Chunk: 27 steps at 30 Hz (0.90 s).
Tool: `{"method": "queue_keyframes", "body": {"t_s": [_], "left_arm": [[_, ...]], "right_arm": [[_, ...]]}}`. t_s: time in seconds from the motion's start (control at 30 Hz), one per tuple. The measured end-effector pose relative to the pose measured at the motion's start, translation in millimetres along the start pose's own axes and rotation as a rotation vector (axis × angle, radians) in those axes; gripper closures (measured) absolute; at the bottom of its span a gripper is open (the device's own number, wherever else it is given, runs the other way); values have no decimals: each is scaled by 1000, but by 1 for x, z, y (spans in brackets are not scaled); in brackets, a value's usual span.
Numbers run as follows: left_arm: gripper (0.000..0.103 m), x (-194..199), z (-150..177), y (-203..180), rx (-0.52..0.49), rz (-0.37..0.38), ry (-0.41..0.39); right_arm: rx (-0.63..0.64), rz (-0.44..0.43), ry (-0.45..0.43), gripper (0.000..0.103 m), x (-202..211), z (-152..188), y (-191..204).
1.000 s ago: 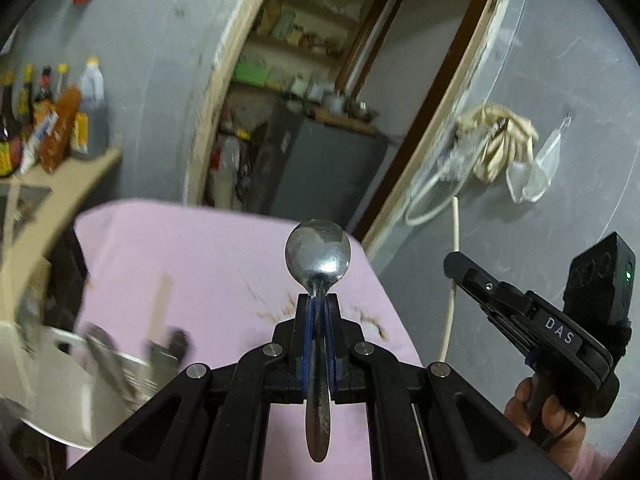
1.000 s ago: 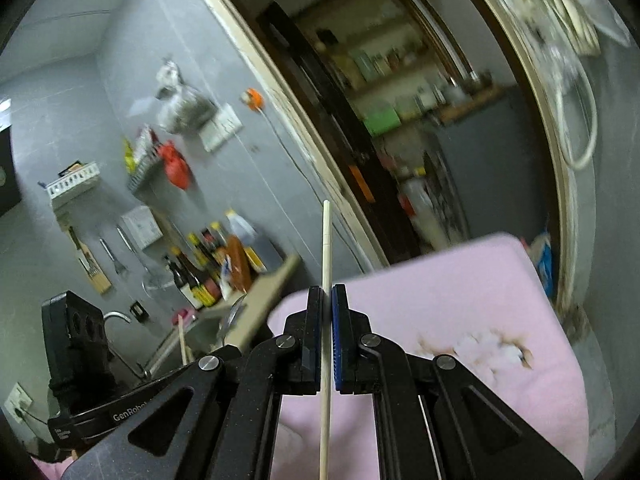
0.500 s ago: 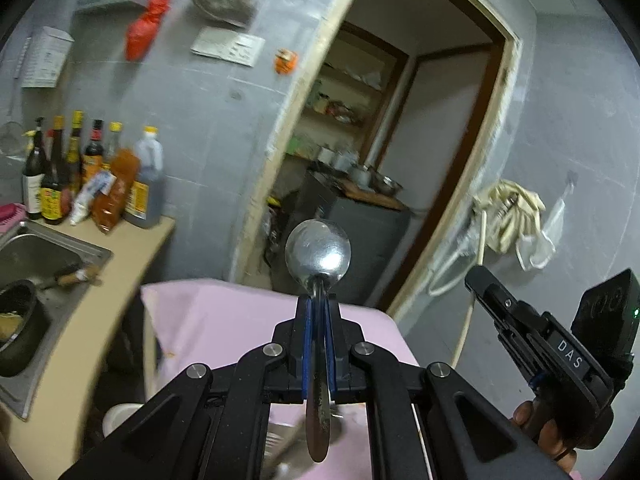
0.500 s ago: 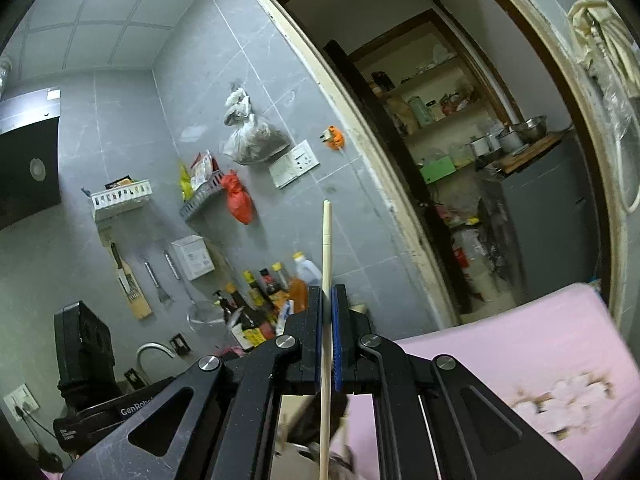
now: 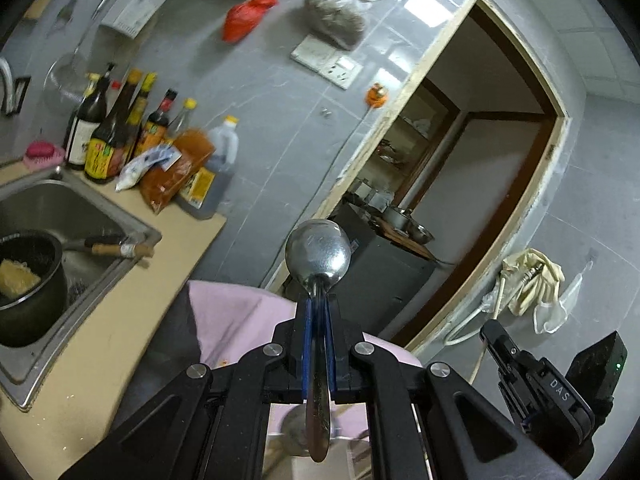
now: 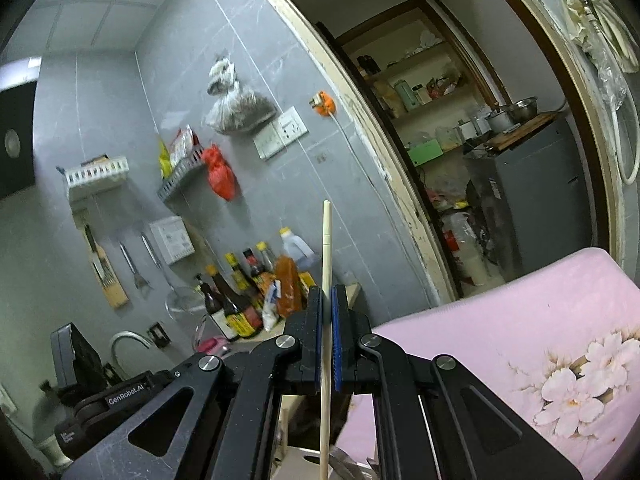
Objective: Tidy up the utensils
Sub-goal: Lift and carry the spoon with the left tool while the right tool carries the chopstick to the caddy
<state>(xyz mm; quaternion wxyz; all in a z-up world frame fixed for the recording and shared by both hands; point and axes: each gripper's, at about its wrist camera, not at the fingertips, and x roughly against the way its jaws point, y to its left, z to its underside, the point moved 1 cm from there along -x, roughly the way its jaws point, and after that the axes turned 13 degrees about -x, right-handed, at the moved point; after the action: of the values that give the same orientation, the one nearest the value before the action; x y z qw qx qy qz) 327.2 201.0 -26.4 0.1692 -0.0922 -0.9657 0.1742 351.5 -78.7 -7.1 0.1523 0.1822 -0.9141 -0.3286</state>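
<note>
My left gripper (image 5: 318, 304) is shut on a metal spoon (image 5: 318, 250), bowl up, handle hanging down between the jaws. It is raised above the pink tablecloth (image 5: 232, 312). My right gripper (image 6: 327, 296) is shut on a pale chopstick (image 6: 326, 240) that stands upright through the jaws. The right gripper also shows in the left wrist view (image 5: 490, 332) at lower right, the left one in the right wrist view at lower left. A blurred metal container (image 5: 296, 436) lies below the spoon handle.
A steel sink (image 5: 60, 208) with a black pot (image 5: 24, 280) is at left. Sauce bottles (image 5: 132, 132) stand on the wooden counter (image 5: 120, 320) by the grey tiled wall. An open doorway (image 6: 480, 120) leads to a pantry. The flowered pink cloth (image 6: 520, 340) covers the table.
Both grippers have lifted and tilted up from the table, so the wall, sink and doorway now fill the views. The spoon and chopstick stay clamped.
</note>
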Motion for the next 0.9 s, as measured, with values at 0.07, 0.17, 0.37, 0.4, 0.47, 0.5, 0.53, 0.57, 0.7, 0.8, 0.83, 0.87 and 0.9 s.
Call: {"method": "queue_keyframes", "body": {"t_s": [0.07,0.17,0.37,0.4,0.47,0.5,0.53,0.57,0.7,0.8,0.83,0.87,0.9], "left_arm": [[97,-4,7,8,13,1,1],[97,-8,17,15,8,-1,-4],[97,-12,36,13,-66,-5,-24],[97,-13,39,13,-72,-2,-31],[97,-13,44,13,-76,6,-45],[97,-13,46,13,-77,14,-52],[97,-13,48,12,-82,21,-60],[97,-12,50,11,-86,25,-64],[97,-6,57,8,-133,32,-102],[97,-4,62,6,-170,24,-115],[97,-4,64,5,-180,23,-116],[97,-3,66,4,-194,16,-116],[97,-2,67,3,-212,12,-115]], "right_arm": [[15,11,11,99,-4,7,-1],[27,22,23,99,-10,18,-2],[95,32,11,99,-17,40,3],[111,38,5,99,-18,44,4],[130,45,-2,99,-18,48,6],[142,52,-7,99,-17,50,7],[147,55,-8,99,-18,51,8],[155,60,-11,99,-17,53,8],[200,75,-25,99,-14,60,11],[208,75,-32,99,-14,59,12],[204,76,-33,99,-14,58,12],[197,74,-34,99,-14,57,11],[193,73,-36,99,-15,56,11]]}}
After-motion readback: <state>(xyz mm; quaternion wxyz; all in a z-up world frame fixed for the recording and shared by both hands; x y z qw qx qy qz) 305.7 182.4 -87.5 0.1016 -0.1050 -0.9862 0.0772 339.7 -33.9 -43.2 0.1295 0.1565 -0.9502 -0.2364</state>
